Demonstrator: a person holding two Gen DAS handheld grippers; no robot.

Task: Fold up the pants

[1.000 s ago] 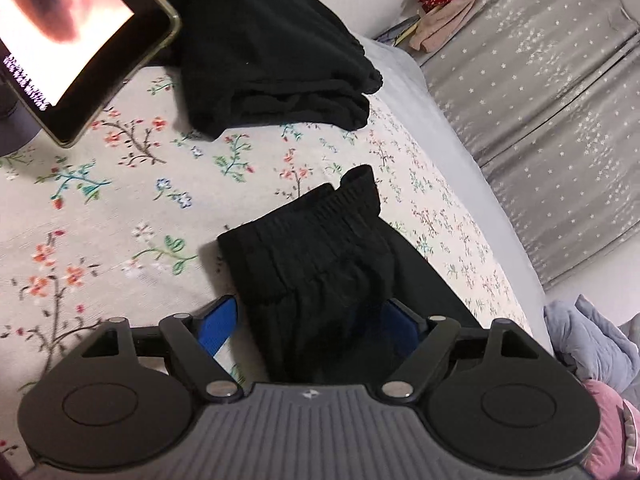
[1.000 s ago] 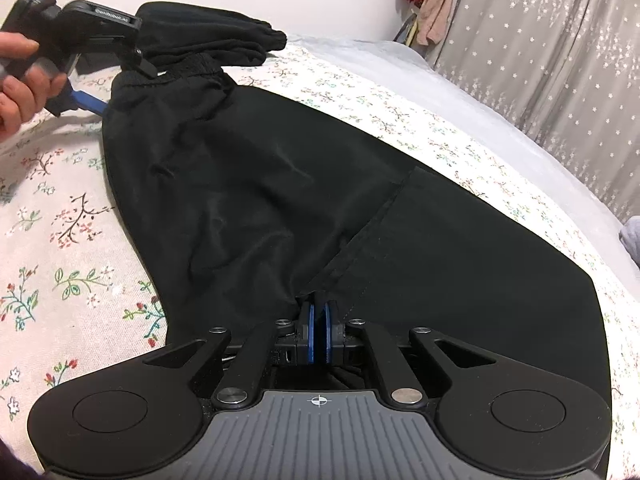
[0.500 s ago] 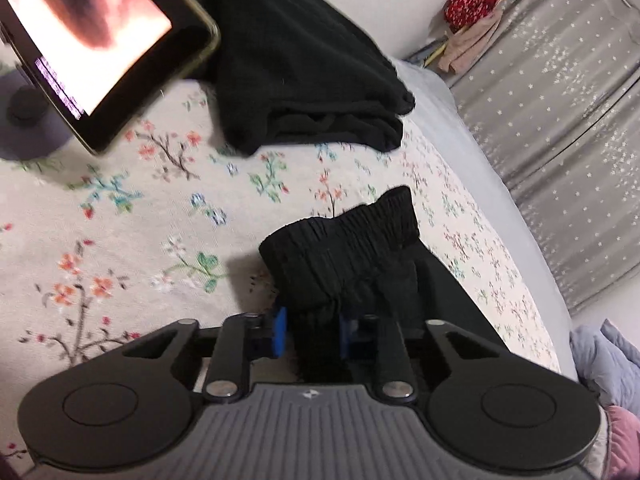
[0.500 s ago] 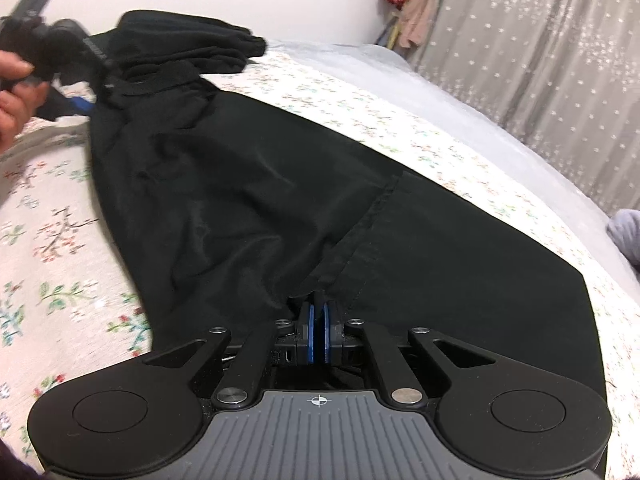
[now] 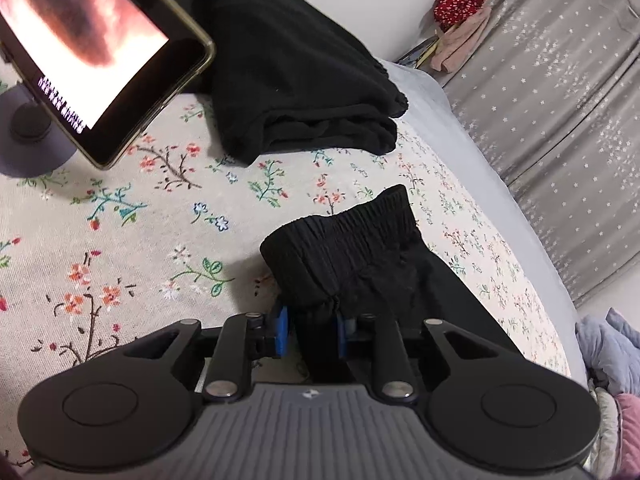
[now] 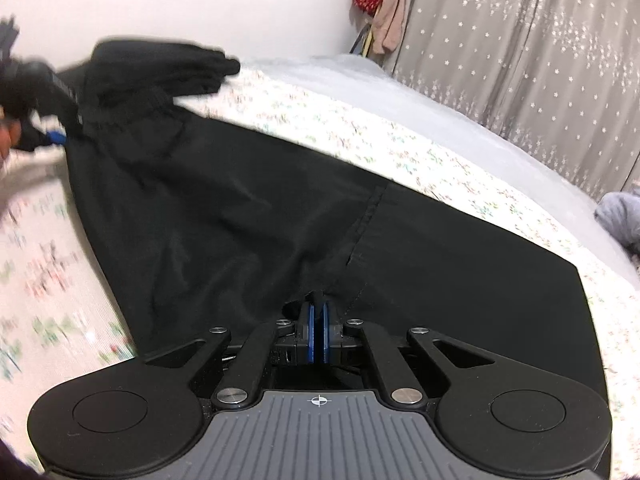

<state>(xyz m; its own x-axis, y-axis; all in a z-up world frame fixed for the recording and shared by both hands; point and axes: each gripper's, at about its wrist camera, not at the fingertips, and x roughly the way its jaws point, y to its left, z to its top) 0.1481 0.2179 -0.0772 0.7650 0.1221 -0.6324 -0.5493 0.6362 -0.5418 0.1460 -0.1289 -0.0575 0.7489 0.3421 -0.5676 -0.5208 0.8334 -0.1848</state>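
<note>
The left gripper [image 5: 310, 330] has just closed on the black pants [image 5: 352, 256]. Its two blue pads [image 5: 282, 330] squeeze a bunch of the cloth near the stretchy waistband [image 5: 344, 222]. The waistband stands up a little above the bed cover [image 5: 132, 240], which is pale with small flowers on it. Behind the pants lies a folded pile of black clothes [image 5: 296, 80]. On the left a phone [image 5: 92, 52] leans on a stand, and its screen glows pink and white. On the right hangs a grey curtain [image 5: 560, 128] with tiny white stars. A red cloth [image 5: 464, 0] sits by the wall. More clothes [image 5: 608, 344] lie low at the right edge.
</note>
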